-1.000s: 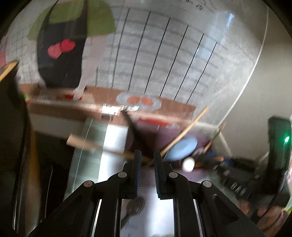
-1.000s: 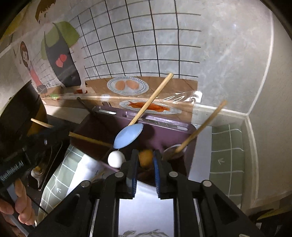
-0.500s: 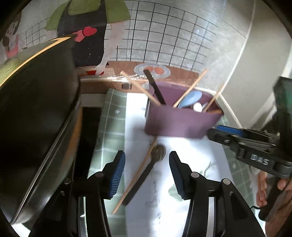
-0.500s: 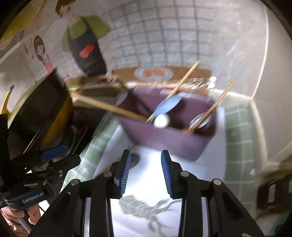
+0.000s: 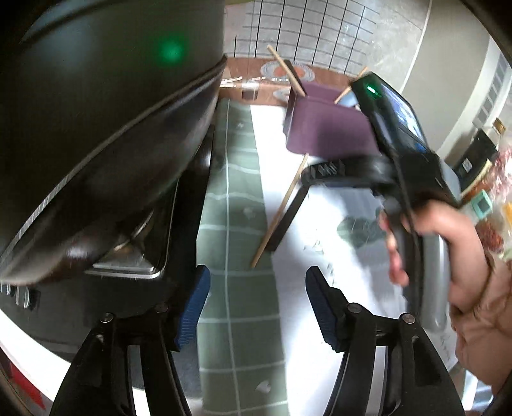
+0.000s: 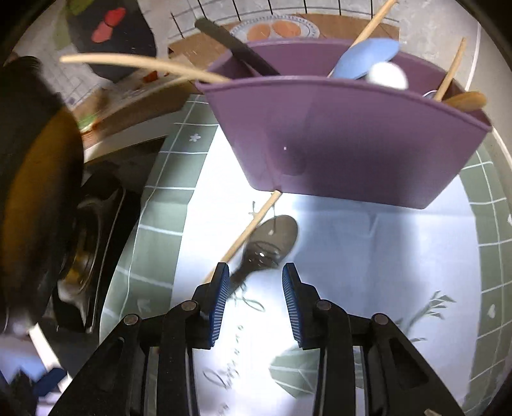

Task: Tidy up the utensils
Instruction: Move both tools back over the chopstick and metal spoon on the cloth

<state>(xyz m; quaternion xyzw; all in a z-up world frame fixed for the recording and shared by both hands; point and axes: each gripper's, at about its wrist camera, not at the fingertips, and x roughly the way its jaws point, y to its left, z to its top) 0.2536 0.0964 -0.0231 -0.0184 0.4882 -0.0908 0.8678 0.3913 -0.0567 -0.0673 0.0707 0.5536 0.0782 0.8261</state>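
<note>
Purple bin (image 6: 336, 140): one | black spoon (image 6: 268, 246): one | wooden stick (image 6: 243, 236): one

The right gripper (image 6: 256, 288) hangs parted and empty over a dark spoon (image 6: 265, 246), probably metal, beside a wooden stick (image 6: 246, 235) before the purple bin (image 6: 336, 137).

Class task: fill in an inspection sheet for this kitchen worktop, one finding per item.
Surface: green-checked mat, white middle.
Job's things: purple bin holds a blue spoon and wooden handles; a dark spoon and a wooden stick lie on the mat.
Clutter: black wok at left.
Grippers: left gripper opening, nothing between; right gripper open over the dark spoon.
Cables: nothing seen.
Surroundings: tiled wall.
</note>
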